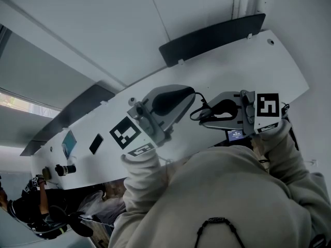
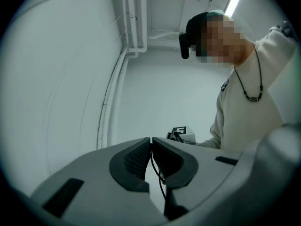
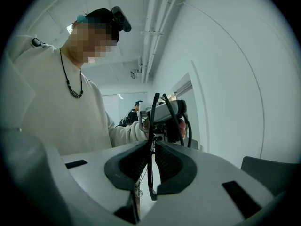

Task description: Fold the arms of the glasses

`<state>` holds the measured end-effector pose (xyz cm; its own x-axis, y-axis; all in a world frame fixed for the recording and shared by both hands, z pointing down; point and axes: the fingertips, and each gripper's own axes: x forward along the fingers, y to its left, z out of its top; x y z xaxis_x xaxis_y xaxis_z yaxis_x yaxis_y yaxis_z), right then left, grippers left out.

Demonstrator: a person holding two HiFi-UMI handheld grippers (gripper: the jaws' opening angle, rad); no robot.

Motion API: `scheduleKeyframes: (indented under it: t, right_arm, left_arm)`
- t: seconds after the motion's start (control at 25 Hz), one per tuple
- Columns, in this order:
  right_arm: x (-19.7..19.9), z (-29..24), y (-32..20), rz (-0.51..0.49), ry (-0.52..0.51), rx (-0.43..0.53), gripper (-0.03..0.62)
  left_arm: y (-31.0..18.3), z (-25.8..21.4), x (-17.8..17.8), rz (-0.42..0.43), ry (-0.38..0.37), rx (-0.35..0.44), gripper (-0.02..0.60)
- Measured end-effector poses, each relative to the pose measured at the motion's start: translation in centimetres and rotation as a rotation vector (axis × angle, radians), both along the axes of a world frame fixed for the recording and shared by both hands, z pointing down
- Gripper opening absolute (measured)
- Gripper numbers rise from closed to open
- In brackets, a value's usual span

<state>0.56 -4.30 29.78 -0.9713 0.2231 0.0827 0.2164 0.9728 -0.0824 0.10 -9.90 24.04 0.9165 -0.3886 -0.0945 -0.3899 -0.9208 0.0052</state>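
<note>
Pinching the glasses (image 3: 156,112) from both ends: right gripper (image 3: 152,147) clamped on them, left gripper (image 2: 151,142) nearly closed on one thin arm (image 2: 156,173) between its pads.

The glasses (image 3: 150,182) are black. The left gripper (image 2: 151,140) and right gripper (image 3: 153,142) are pale grey with black, finely ribbed pads (image 2: 136,159), and each carries a white cube (image 1: 267,106) printed with black square markers. The sweater (image 1: 232,190) is cream and the table (image 1: 217,66) white.
</note>
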Motion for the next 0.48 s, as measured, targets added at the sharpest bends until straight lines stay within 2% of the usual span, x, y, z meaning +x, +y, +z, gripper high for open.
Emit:
scheduleKeyframes:
  t: [0.48]
  right_arm:
    - [0.0, 0.5, -0.7, 0.002, 0.012, -0.033, 0.057]
  left_arm:
    - [1.2, -0.3, 0.6, 0.087, 0.042, -0.020, 0.020]
